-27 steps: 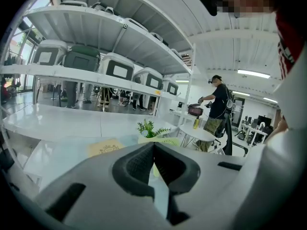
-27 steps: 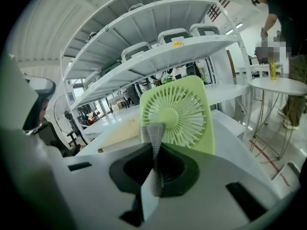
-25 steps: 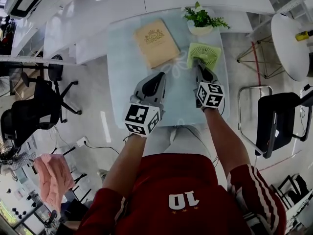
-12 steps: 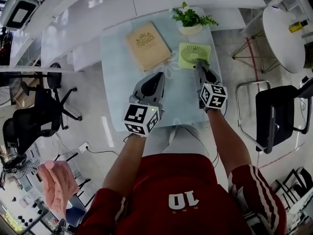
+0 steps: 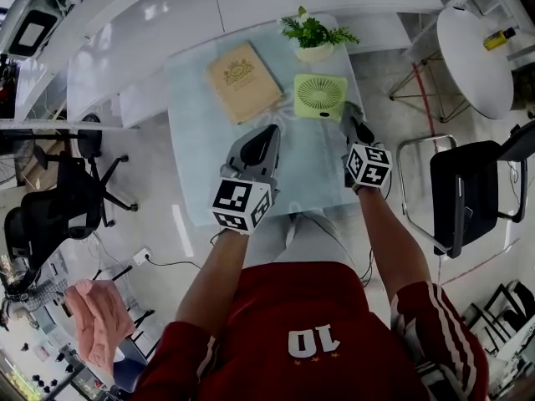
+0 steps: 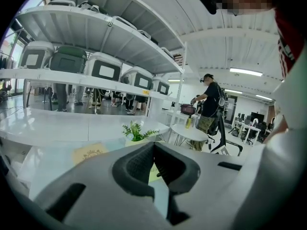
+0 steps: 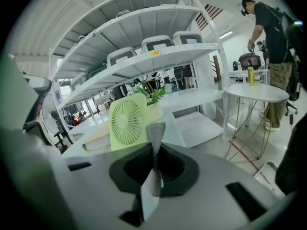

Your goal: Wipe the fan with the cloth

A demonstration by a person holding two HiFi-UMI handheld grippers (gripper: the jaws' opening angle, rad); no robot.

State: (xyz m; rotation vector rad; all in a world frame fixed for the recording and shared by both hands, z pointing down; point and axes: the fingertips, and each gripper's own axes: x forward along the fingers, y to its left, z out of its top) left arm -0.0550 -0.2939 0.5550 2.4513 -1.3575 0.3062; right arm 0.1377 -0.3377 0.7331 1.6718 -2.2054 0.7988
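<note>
Two claws had their jaws pressed together: the right claw (image 5: 349, 112) just beside the square pale-green plastic fan (image 5: 320, 97) on the pale counter (image 5: 196, 159), the left claw (image 5: 269, 132) farther from it.

Red jersey (image 5: 276, 307) with white "10", white-striped sleeve (image 5: 439, 324), short-sleeved; grey left gripper (image 5: 269, 132) and right gripper (image 5: 347, 111), each carrying a black-and-white marker cube.
</note>
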